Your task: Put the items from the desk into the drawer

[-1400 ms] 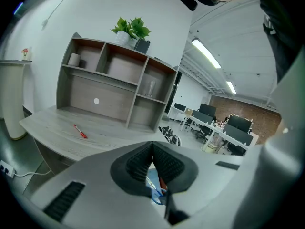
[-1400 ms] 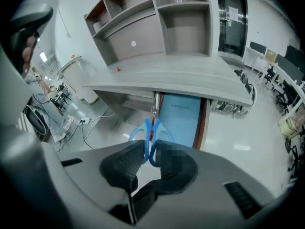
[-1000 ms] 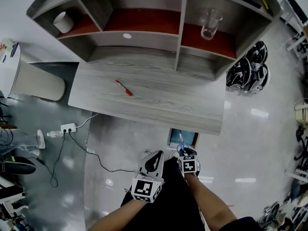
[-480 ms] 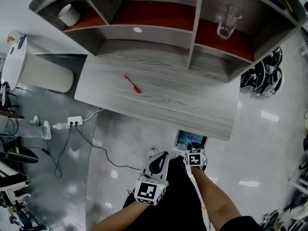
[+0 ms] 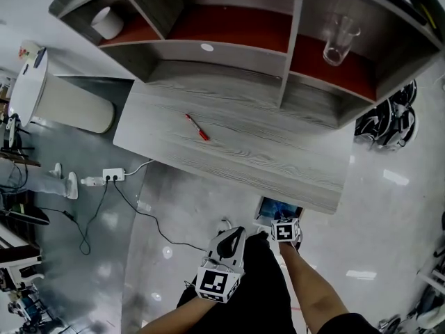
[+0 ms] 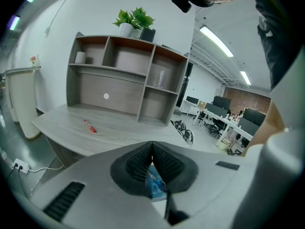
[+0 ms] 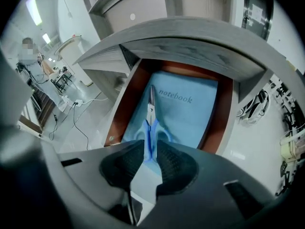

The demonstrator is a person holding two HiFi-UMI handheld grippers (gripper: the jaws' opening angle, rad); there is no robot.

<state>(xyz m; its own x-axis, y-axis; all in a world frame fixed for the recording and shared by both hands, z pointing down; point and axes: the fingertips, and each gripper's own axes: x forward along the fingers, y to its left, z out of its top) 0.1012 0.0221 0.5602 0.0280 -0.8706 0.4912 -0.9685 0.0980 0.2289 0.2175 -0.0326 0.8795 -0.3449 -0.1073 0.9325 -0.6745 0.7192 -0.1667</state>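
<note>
Grey desk (image 5: 278,160) (red pen (image 5: 197,127) on it), glossy floor (image 5: 177,211), right gripper (image 7: 147,152) clamping scissors (image 7: 150,122), left gripper (image 6: 152,152) closed empty.

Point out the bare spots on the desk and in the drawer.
Desk: bare from the shelf unit to the front edge, except the red pen at left. Drawer: crowded; the notebook fills it nearly wall to wall, with the scissors over it.

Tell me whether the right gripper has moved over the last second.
Yes. In the head view the right gripper, holding the scissors, has closed in on the desk front edge, over the open drawer.
</note>
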